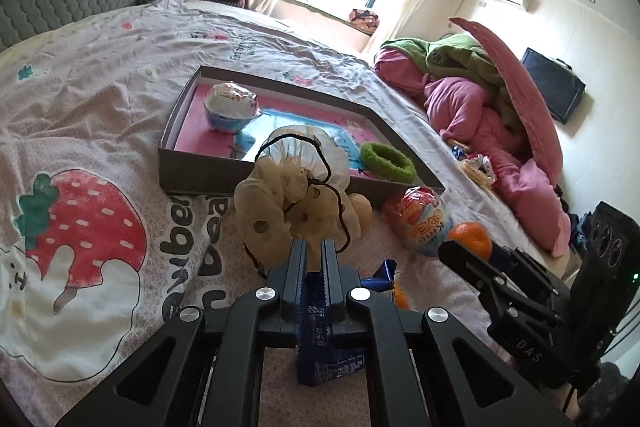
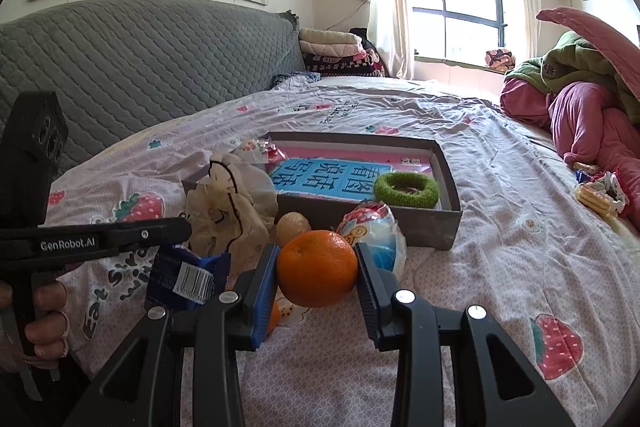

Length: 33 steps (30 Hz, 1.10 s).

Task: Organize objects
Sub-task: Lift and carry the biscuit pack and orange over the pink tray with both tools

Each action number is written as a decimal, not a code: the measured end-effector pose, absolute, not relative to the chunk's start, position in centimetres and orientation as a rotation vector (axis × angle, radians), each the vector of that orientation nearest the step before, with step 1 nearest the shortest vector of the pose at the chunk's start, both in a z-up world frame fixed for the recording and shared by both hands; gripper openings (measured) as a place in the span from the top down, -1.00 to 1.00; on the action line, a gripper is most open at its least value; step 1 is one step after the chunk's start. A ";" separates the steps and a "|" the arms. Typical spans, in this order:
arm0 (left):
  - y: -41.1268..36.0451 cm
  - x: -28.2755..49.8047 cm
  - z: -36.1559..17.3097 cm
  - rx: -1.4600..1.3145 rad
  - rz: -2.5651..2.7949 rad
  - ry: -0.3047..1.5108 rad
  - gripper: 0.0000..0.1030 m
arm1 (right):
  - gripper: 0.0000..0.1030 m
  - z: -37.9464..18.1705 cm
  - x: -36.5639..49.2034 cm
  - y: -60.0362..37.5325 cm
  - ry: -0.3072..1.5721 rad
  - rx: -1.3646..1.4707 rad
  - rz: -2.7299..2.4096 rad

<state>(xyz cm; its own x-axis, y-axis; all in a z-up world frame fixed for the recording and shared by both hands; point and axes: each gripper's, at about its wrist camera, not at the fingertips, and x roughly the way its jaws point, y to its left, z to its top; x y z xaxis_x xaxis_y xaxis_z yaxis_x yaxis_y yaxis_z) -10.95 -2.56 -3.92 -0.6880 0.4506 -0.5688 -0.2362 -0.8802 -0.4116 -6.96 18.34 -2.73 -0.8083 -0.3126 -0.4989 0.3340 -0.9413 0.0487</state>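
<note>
Bedspread (image 2: 500,267) printed with strawberries fills both wrist views, and a shallow grey box (image 1: 192,163) lies on it as the likely place for the scattered things. At the left, the left gripper (image 1: 314,247) is seen closed, its jaws nearly together on the cream chiffon hair tie (image 1: 280,203) with dark cord; a blue snack packet (image 1: 320,351) lies under the gripper, in front of the box. For the step in hand, judged to be lifting the hair tie into the box, the soft fabric should be raised clear of the near wall before being carried over, since loose folds and cord could snag on the rim.

Inside the box, a foil-wrapped egg toy (image 1: 230,107) is found at the far left, a blue and pink book (image 2: 332,171) covers the floor, and a green fuzzy ring (image 1: 386,162) rests in the near right corner.

Further right, a pale round fruit (image 2: 293,227) and a second wrapped egg toy (image 2: 376,231) sit just before the box wall. The right gripper (image 2: 318,279) is closed on an orange (image 2: 318,267), held between its pads above the bedspread. Both grippers stand close together, so a collision is to be avoided.

At the far right, pink and green bedding (image 2: 580,107) is heaped, with snack wrappers (image 2: 598,193) beside it.
</note>
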 end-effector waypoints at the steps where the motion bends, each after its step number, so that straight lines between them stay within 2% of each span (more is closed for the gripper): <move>1: -2.5 -10.9 -3.9 -0.970 2.543 -0.435 0.89 | 0.27 -2.6 -6.9 18.4 0.057 0.730 -2.702; 33: -1.7 -10.5 -0.9 -0.832 2.554 -0.402 0.97 | 0.27 -0.5 -7.5 19.8 -0.013 0.646 -2.762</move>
<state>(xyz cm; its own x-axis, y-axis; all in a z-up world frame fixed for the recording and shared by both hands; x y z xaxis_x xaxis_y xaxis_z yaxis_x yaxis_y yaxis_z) -10.47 -1.70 -0.89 -0.7313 0.4750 -0.4895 -0.3017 -0.8689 -0.3924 -7.45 19.79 -0.55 -0.8526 -0.2943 -0.4317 0.2902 -0.9539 0.0770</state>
